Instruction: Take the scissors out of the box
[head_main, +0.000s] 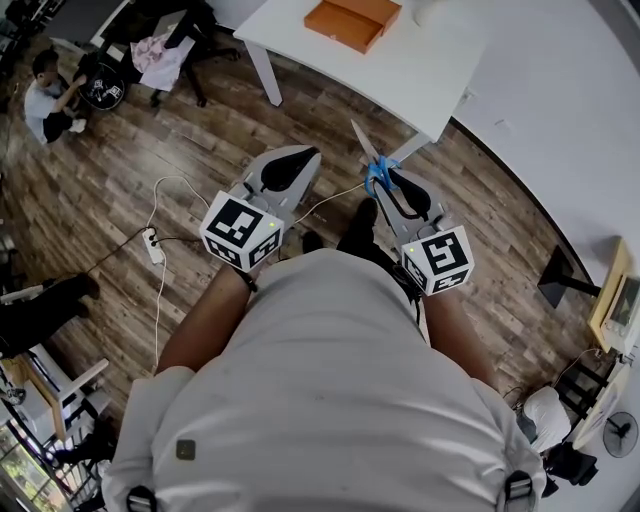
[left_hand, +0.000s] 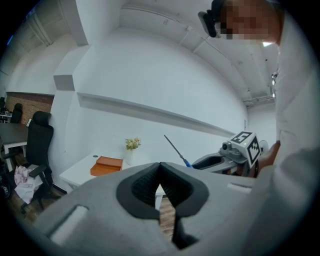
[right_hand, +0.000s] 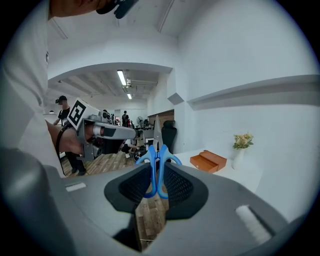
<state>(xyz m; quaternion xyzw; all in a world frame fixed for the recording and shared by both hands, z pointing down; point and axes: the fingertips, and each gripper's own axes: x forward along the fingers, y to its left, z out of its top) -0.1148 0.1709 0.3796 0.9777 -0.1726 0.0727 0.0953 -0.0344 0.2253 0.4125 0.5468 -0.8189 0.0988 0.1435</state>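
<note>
Blue-handled scissors (right_hand: 157, 151) tight in R gripper (right_hand: 156, 180); L gripper (left_hand: 160, 167) closed, empty

Right tool (head_main: 388, 182) holds blue-handled scissors (head_main: 364, 143), blade toward white table (head_main: 430, 62) carrying orange box (head_main: 352, 22); left tool (head_main: 298, 162) alongside.

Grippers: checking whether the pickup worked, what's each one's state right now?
Left gripper: closed, empty.
Right gripper: closed on the scissors.
</note>
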